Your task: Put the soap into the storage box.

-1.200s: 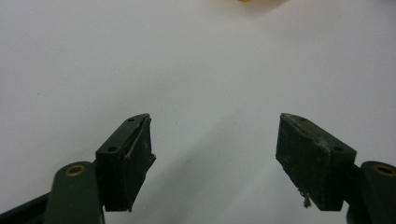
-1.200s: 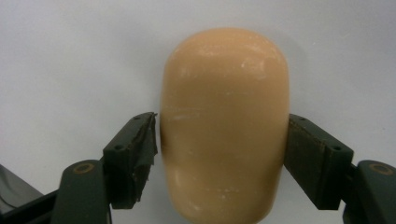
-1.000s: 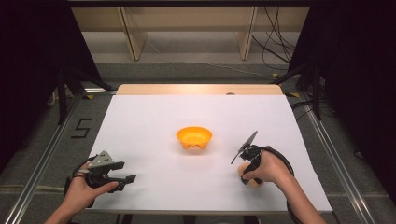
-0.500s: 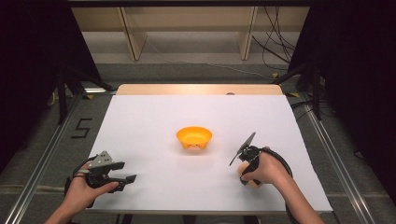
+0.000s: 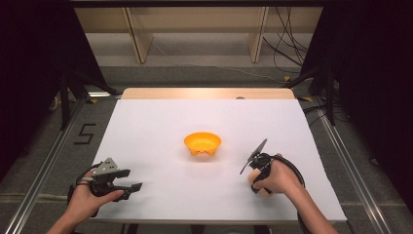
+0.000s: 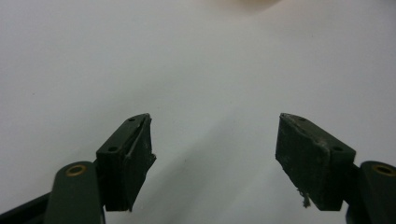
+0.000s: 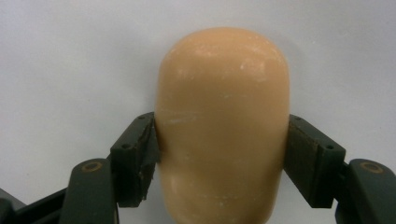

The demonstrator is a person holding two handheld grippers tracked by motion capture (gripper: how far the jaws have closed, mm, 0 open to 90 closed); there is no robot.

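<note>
A smooth tan rounded lump (image 7: pixel 222 126) lies on the white table sheet, and the pads of my right gripper (image 7: pixel 222 140) press on both of its sides. The jaws have just been closing on it. In the high view that right gripper (image 5: pixel 257 184) points down at the sheet near the front right, with the lump (image 5: pixel 264 193) peeking out under the hand. An orange bowl (image 5: pixel 202 143) sits in the middle of the sheet, apart from both grippers. My left gripper (image 5: pixel 130 179) rests at the front left, open, with bare sheet between its pads (image 6: pixel 128 154).
The white sheet (image 5: pixel 160 122) covers the table, with a wooden strip (image 5: pixel 204 93) along its far edge. Metal rails run down both sides. Wooden shelf legs and loose cables (image 5: pixel 287 53) stand on the floor beyond the table.
</note>
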